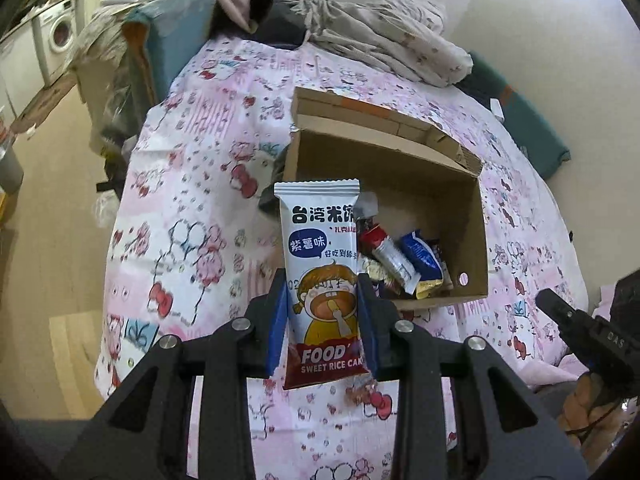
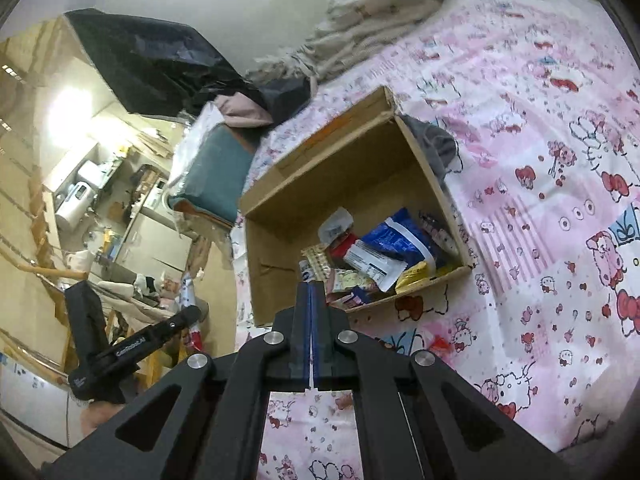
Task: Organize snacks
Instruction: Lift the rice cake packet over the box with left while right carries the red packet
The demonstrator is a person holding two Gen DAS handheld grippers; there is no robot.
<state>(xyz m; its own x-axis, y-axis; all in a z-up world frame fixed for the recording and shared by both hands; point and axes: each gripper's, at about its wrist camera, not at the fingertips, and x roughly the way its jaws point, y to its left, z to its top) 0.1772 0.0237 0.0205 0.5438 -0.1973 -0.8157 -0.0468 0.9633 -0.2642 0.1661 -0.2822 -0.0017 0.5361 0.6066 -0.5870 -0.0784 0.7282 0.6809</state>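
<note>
Left wrist view: the left gripper (image 1: 322, 284) is clamped on a sweet rice cake packet (image 1: 322, 276), its blue pads (image 1: 279, 320) pressing the wrapper's two long edges, so the packet stands upright between them above the pink cartoon-print bedsheet (image 1: 192, 208). Just beyond it an open cardboard box (image 1: 472, 240) sits on the sheet, holding a heap of snack packets (image 1: 404, 264), among them a blue one (image 1: 422, 256) and a white one lying across the others. A crumpled blanket (image 1: 384, 40) lies at the far end of the bed. Right wrist view: the right gripper (image 2: 311, 286) has its jaws pressed fully together with nothing between them, pointing at the box's near edge (image 2: 400, 296).
</note>
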